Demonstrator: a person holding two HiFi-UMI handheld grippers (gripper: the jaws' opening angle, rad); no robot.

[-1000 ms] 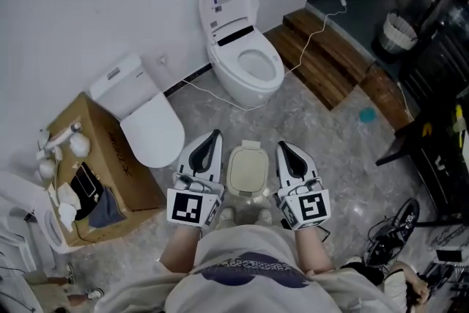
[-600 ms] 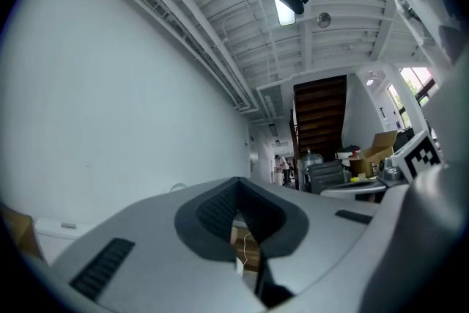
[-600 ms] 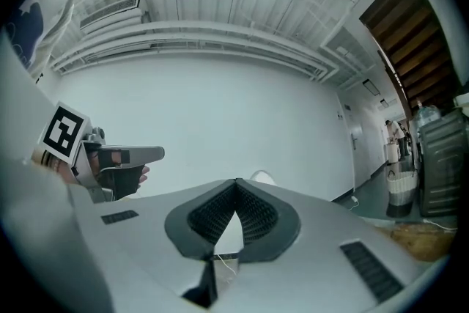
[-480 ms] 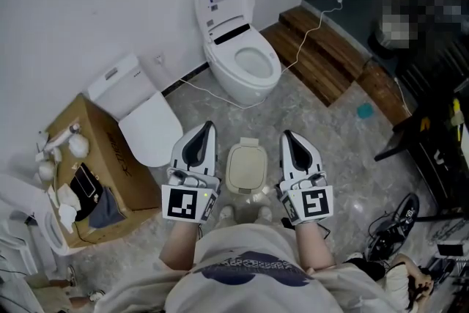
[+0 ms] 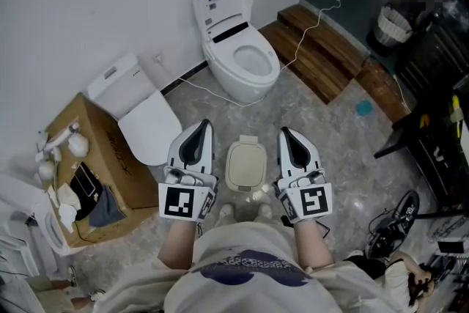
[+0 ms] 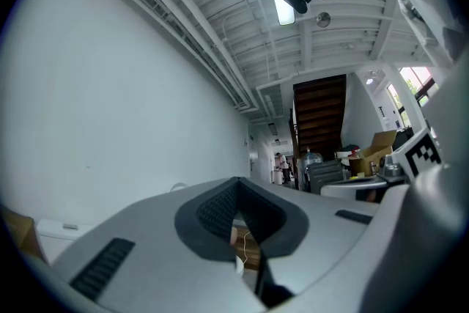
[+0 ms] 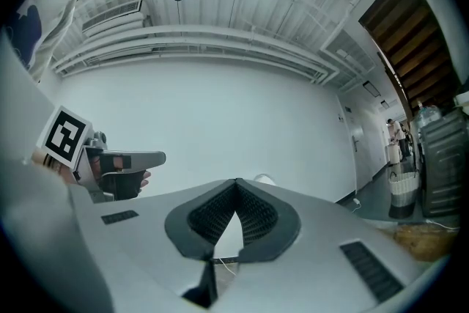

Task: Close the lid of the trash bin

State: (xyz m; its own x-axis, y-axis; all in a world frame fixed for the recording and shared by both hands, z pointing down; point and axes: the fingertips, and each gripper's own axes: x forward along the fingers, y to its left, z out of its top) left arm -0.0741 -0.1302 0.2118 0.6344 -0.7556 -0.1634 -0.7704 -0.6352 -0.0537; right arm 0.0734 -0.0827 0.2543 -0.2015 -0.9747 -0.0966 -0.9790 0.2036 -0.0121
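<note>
A small cream trash bin (image 5: 246, 166) stands on the stone floor straight below me, and its lid lies flat over the top. My left gripper (image 5: 202, 127) hovers just left of the bin and my right gripper (image 5: 285, 133) just right of it. Both point away from me and neither touches the bin. In the left gripper view the left gripper (image 6: 236, 184) has its dark pads pressed together with nothing between them. The right gripper view shows the right gripper (image 7: 235, 185) shut and empty as well, with the left gripper's marker cube (image 7: 64, 140) beside it.
An open white toilet (image 5: 242, 59) stands ahead against the wall, a second white toilet (image 5: 143, 121) at the left. A cardboard box (image 5: 102, 157) with loose items sits far left. Wooden steps (image 5: 322, 55), a white cable (image 5: 308, 40), a basket (image 5: 396, 26) and black furniture (image 5: 440, 113) fill the right.
Both grippers have shifted a little up the picture, the left one also slightly leftward. They stay shut. The bin and its lid look the same.
</note>
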